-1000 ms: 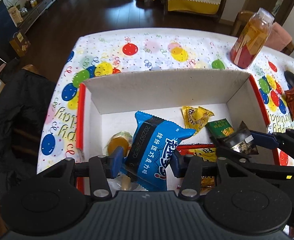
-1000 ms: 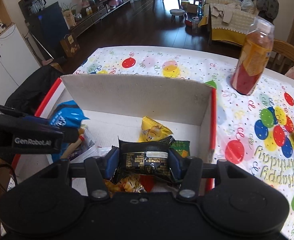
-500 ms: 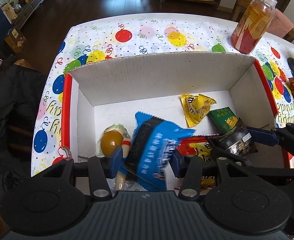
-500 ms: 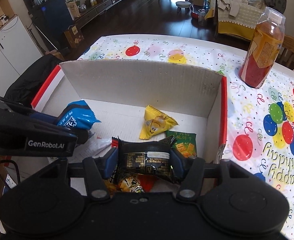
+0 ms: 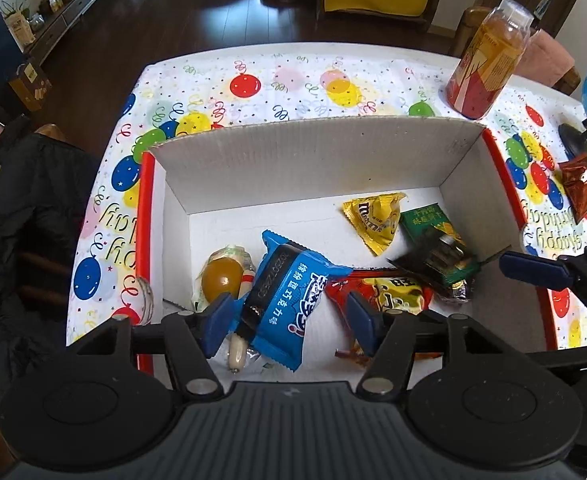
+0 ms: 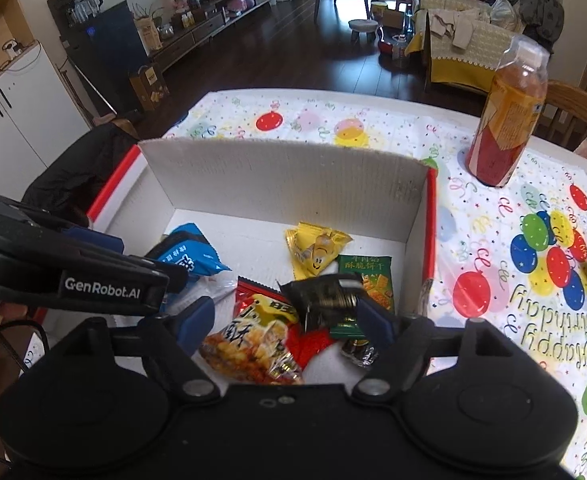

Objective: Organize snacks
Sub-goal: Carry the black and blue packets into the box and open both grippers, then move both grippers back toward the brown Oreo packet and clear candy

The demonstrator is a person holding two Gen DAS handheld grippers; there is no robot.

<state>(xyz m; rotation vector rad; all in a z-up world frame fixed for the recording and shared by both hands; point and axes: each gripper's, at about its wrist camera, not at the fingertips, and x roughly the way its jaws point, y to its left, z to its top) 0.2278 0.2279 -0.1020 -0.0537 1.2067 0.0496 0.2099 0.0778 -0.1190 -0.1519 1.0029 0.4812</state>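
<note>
Kid: Grippers, two of them, both tip down over the white box (image 5: 313, 160). The left gripper (image 5: 289, 316) is over the near left part. The right gripper (image 6: 289, 320) is over the near right part.

Friend: Can you read any words?

Kid: Yes. The side of the left gripper says "GenRobot.AI" in the right wrist view. The yellow pack (image 5: 375, 216) has "m&m's" on it. The blue snack bag (image 5: 289, 296) has white Chinese letters. The green packet (image 6: 367, 276) has Chinese letters too. The tablecloth (image 6: 533, 312) says "Happy Birthday".

Friend: Is the left gripper holding the blue snack bag?

Kid: No, it has let go. Its jaws are opening. The bag lies between them on the box floor. One blue pad is just beside the bag's edge and the other pad is apart from it.

Friend: And the right one?

Kid: Its jaws are opening too, wider. The black packet (image 6: 325, 300) has dropped loose between them and looks blurry. It sits on the green packet and the red and yellow bag (image 6: 253, 340).

Friend: Anything outside the box?

Kid: A tall drink bottle (image 6: 507, 116) stands on the tablecloth, and a brown pack (image 5: 579, 188) lies far right.
</note>
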